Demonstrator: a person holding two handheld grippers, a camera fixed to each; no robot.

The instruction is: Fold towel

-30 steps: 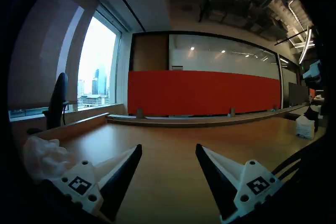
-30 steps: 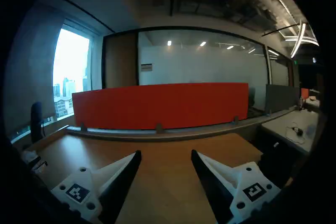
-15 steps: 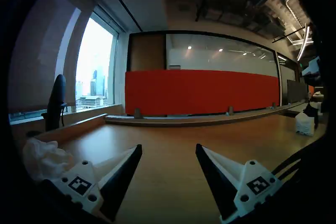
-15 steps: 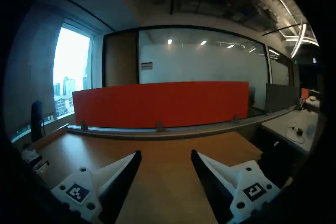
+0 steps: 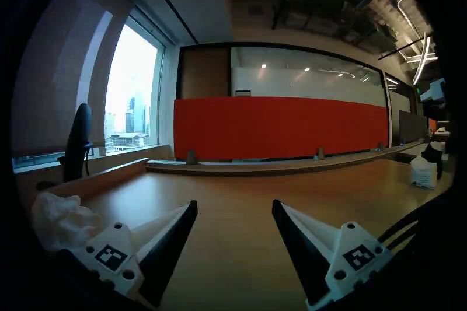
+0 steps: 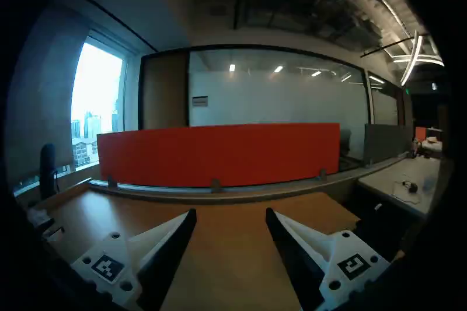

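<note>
A crumpled white towel [image 5: 58, 220] lies on the wooden desk [image 5: 245, 194] at the far left of the left gripper view, just beyond the left finger. My left gripper [image 5: 233, 207] stands open above the desk with nothing between its fingers. In the right gripper view my right gripper [image 6: 230, 213] is open too, over bare desk [image 6: 233, 223]. A small white shape [image 6: 36, 216] sits at the far left edge of that view; I cannot tell what it is.
A red divider panel [image 5: 280, 127] runs along the desk's far edge, also in the right gripper view [image 6: 219, 153]. A dark chair back [image 5: 79, 142] stands by the window at left. A white bag-like object [image 5: 421, 172] sits at the desk's right. A second desk [image 6: 403, 185] adjoins at right.
The right gripper view has shifted slightly, with the divider sitting a little lower in it. The left gripper has barely moved. Both stay open.
</note>
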